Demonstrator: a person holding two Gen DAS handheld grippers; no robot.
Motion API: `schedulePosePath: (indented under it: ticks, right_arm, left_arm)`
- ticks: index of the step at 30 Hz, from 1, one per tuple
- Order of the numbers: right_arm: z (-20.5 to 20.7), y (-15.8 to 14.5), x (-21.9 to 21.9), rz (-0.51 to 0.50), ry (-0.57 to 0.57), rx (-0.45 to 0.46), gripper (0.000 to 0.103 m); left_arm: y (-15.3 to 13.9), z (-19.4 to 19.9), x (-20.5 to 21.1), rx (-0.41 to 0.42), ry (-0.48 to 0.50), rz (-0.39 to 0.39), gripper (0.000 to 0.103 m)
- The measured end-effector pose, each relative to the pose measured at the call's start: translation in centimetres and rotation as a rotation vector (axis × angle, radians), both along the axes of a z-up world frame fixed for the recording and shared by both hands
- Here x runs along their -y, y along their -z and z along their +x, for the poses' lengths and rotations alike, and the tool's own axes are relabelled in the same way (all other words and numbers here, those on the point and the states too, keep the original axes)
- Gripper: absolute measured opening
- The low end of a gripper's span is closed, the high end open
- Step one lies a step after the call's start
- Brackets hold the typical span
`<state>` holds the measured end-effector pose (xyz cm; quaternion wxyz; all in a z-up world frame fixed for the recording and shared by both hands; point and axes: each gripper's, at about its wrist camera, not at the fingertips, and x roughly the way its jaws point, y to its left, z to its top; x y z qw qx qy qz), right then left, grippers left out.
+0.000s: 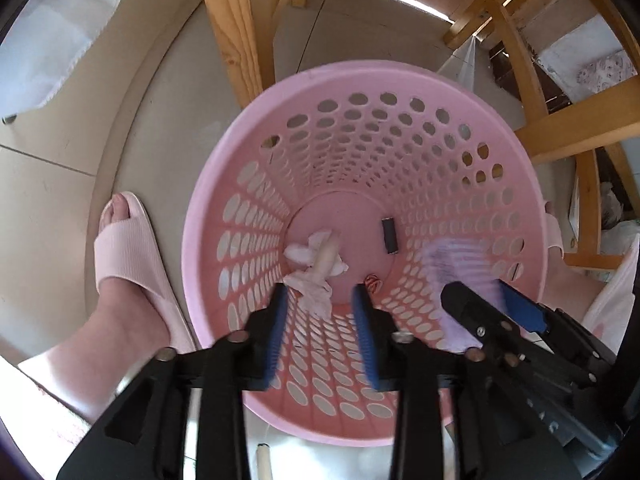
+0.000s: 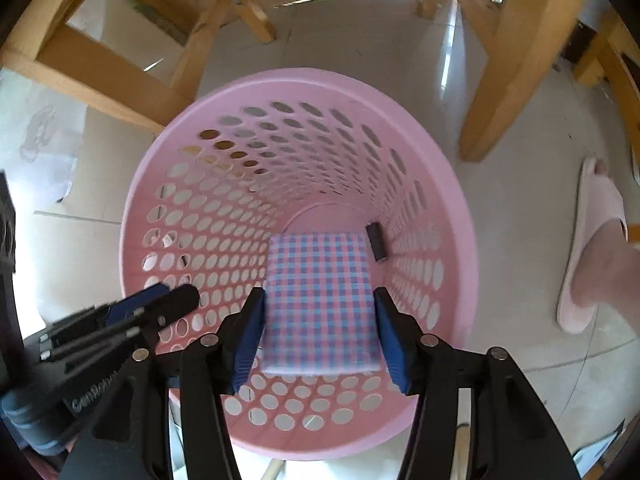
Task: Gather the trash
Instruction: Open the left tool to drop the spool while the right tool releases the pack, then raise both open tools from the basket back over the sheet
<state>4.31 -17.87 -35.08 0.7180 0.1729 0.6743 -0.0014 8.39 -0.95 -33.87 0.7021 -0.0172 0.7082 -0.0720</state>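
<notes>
1. The left gripper (image 1: 322,300) hangs over the pink basket (image 1: 248,128), jaws spread and empty; crumpled tissue (image 1: 314,268) with a small tube and a dark battery-like piece (image 1: 390,236) lie on the basket floor.
2. The right gripper (image 2: 320,320) pinches a checked packet (image 2: 320,288) above the basket, near its right wall.
3. Risk: the packet, released off-centre, could catch the rim or wall holes.
4. Risk: the two grippers, close together, may collide.
5. Risk: a nudge could tip the light basket towards the slippered foot (image 1: 132,264).
</notes>
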Motion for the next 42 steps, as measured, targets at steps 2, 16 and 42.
schedulePosePath:
  ticks: [2, 16, 42]
  right_arm:
    - [-0.2, -0.4, 0.3, -0.002, 0.018, 0.01, 0.056]
    - [-0.4, -3.2, 0.6, -0.02, 0.03, 0.079, 0.06]
    - [-4.6, -21.4, 0.8, -0.292, -0.055, 0.439, 0.06]
  left_arm:
    - [-0.3, 0.0, -0.2, 0.011, -0.005, 0.003, 0.037]
    - [-1.6, -1.0, 1.0, 0.025, 0.07, 0.095, 0.042]
    - [-14.7, -2.8, 3.2, 0.339, 0.124, 0.149, 0.041]
